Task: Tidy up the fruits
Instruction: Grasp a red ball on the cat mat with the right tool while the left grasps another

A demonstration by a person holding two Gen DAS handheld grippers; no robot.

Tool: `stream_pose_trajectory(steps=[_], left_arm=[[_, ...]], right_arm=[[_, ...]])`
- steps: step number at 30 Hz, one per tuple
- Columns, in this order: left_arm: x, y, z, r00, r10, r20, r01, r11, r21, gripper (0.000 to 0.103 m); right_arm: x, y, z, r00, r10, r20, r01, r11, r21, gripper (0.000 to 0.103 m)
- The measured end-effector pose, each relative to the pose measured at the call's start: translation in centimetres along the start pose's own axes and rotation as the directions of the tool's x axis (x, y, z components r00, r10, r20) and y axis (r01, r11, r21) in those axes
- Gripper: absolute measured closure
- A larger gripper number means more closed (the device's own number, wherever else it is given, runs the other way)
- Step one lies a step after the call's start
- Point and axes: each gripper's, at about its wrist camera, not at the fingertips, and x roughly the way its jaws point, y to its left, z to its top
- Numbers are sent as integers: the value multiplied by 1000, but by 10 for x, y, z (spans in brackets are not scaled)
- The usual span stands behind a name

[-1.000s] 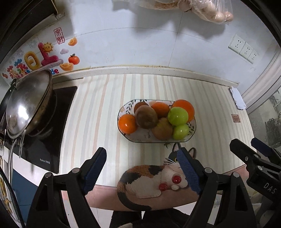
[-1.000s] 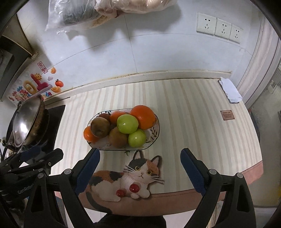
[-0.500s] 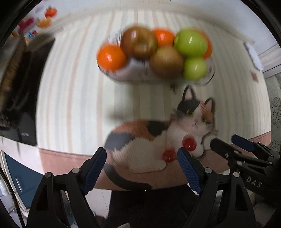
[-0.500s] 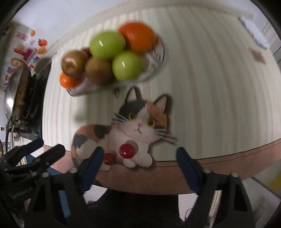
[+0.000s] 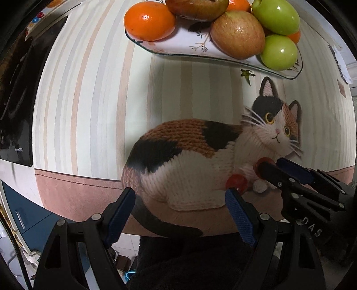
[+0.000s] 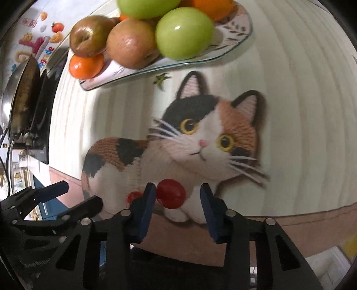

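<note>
Near the surface's (image 5: pixel 93 93) front edge, right tongs (image 6: pixel 177 204) sit half open around a red cherry (image 6: pixel 171 193) on the cat mat (image 6: pixel 200 142), not gripping. Left tongs (image 5: pixel 180 217) gape wide, empty. Fruit plate (image 5: pixel 178 45) sits farther back.

Two small shiny red cherries (image 6: pixel 171 193) (image 6: pixel 133 196) sat on the cat-shaped mat (image 6: pixel 178 142) near its paws. Behind it, the glass plate (image 6: pixel 223 42) was piled with oranges (image 5: pixel 149 21), green apples (image 6: pixel 184 32) and brownish apples (image 6: pixel 131 43).
</note>
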Motion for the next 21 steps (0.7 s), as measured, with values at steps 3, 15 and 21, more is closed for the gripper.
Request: stream_pose_trajectory(steps=[3, 15, 21], left_arm=[[3, 2, -2, 1000, -4, -2, 4, 1000, -6, 21], [25, -31, -11, 986, -168, -18, 169, 981, 92, 28], [39, -59, -9, 984, -179, -18, 180, 971, 155, 57]], right_arm=[[2, 13, 0, 1000, -14, 12, 14, 998, -57, 73], [-30, -25, -1, 996, -11, 86, 7, 999, 49, 73], [-31, -38, -5, 995, -34, 92, 25, 996, 89, 73]])
